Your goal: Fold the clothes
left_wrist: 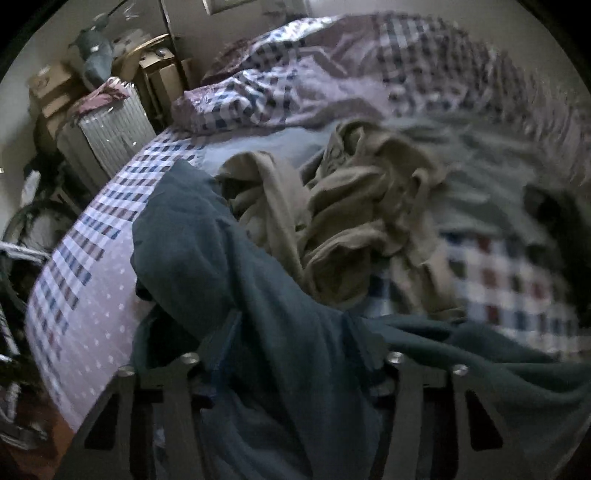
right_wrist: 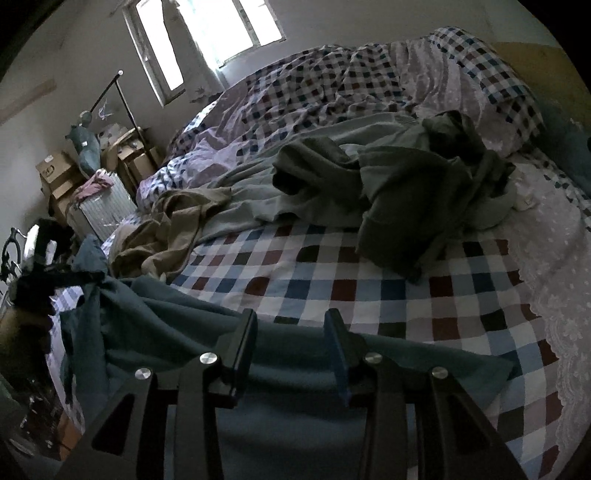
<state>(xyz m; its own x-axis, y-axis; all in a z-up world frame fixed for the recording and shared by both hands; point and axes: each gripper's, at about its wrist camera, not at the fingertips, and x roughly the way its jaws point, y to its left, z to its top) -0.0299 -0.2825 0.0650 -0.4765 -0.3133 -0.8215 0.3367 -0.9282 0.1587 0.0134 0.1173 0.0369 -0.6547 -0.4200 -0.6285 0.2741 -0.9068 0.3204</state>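
Observation:
A dark teal garment (right_wrist: 177, 332) lies stretched along the near edge of the bed. In the left wrist view the teal garment (left_wrist: 229, 258) bunches up between the fingers of my left gripper (left_wrist: 291, 336) and covers most of them; the gripper is shut on it. From the right wrist view, the left gripper (right_wrist: 55, 273) holds that corner raised at the far left. My right gripper (right_wrist: 291, 332) stands open over the garment's far edge, fingers apart, pads pressing on nothing. A crumpled tan garment (left_wrist: 354, 210) and a dark green garment (right_wrist: 413, 192) lie further back.
The bed (right_wrist: 424, 295) has a checked sheet and a rumpled checked duvet (right_wrist: 332, 81) at the back. A pale green cloth (right_wrist: 258, 195) lies mid-bed. Left of the bed stand a white radiator (right_wrist: 103, 210), cardboard boxes (right_wrist: 59, 173) and a clothes rail. A window (right_wrist: 207, 33) is behind.

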